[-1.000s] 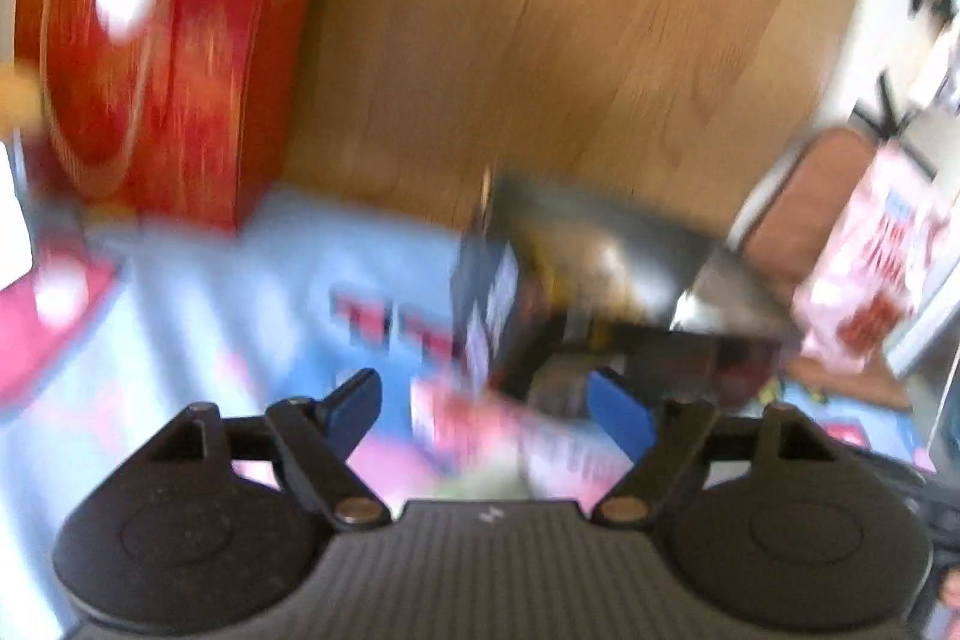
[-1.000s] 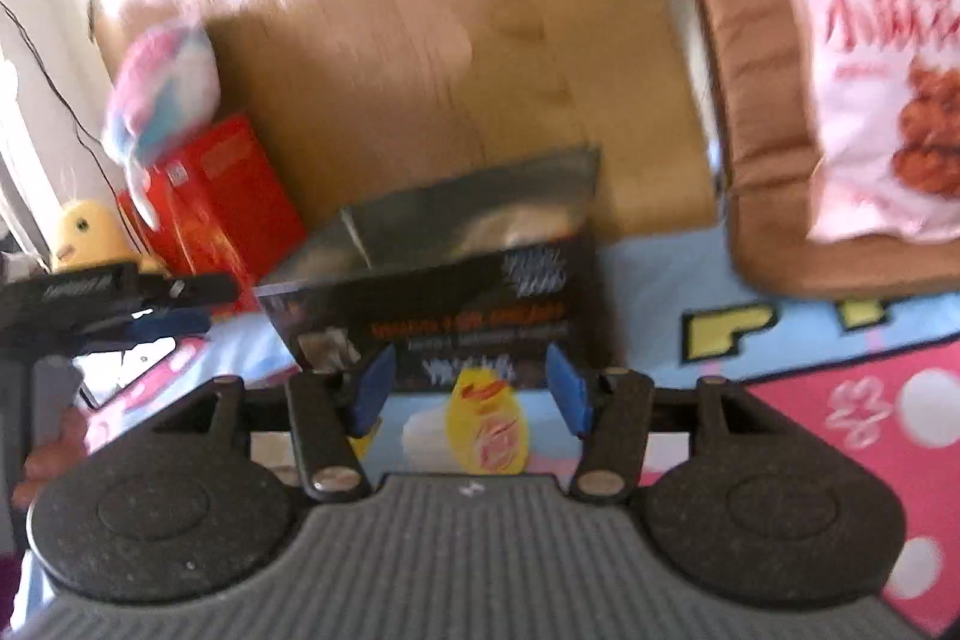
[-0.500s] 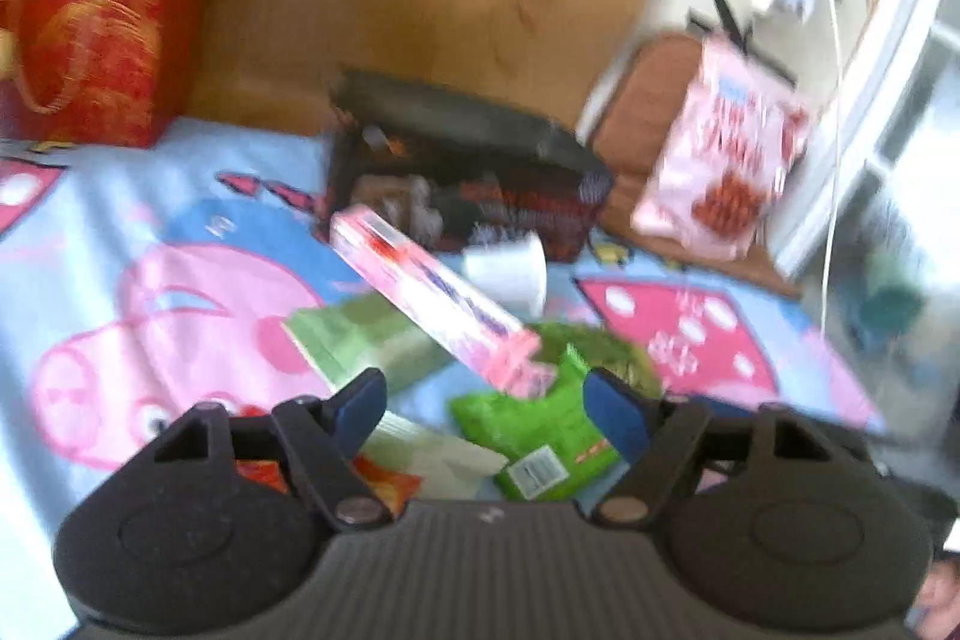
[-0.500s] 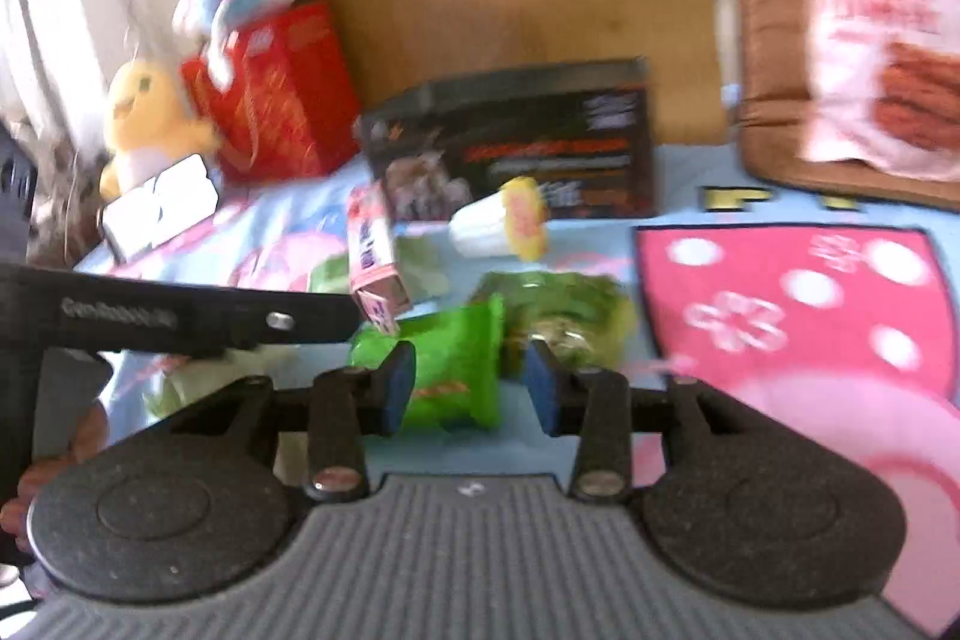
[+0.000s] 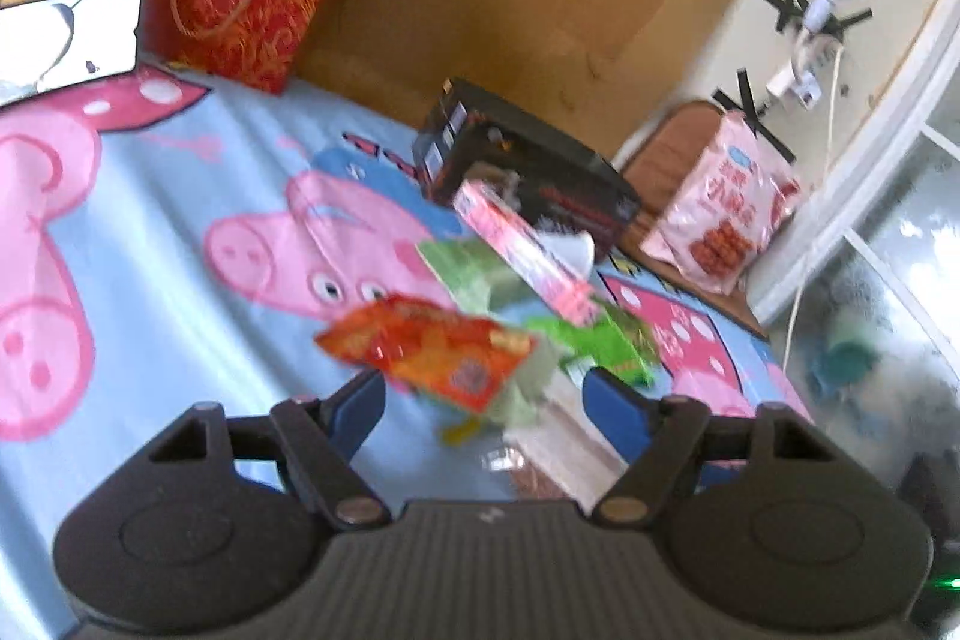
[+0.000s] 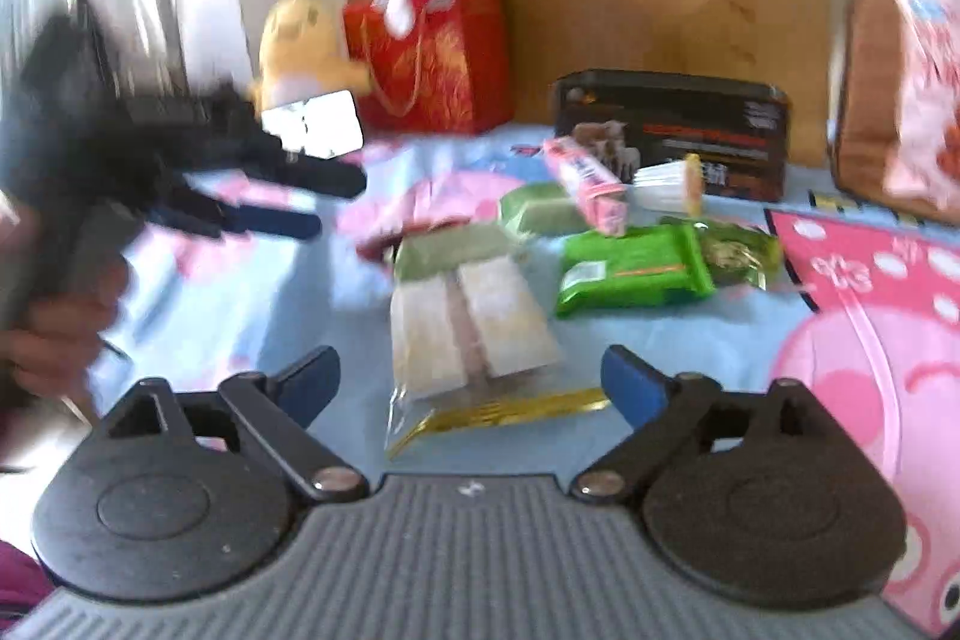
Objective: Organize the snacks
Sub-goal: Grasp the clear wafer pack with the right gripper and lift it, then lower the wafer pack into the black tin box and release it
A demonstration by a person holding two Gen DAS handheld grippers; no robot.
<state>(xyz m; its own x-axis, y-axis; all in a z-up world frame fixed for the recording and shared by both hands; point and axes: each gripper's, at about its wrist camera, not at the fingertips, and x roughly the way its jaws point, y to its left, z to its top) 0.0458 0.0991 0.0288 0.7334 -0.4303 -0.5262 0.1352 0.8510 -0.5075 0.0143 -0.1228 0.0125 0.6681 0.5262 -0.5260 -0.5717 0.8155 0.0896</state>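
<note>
Hovering over the cartoon blanket (image 6: 690, 340), the right gripper (image 6: 471, 379), jaws just spread wide, and the left gripper (image 5: 486, 400), jaws apart, pinch nothing. Snack packets (image 6: 630, 268) lie heaped just ahead, touching one another. Beyond them stands a black box (image 6: 672, 124).

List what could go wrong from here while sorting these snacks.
1. The pink box leans across the green packs; pulling one out could tip it.
2. The right hand-held gripper, whose jaws have just been opening with nothing clamped between them, faces a clear wafer bag that may slip or crush.
3. The left hand-held gripper, open by the orange bag, works the same pile; the two could collide.
</note>
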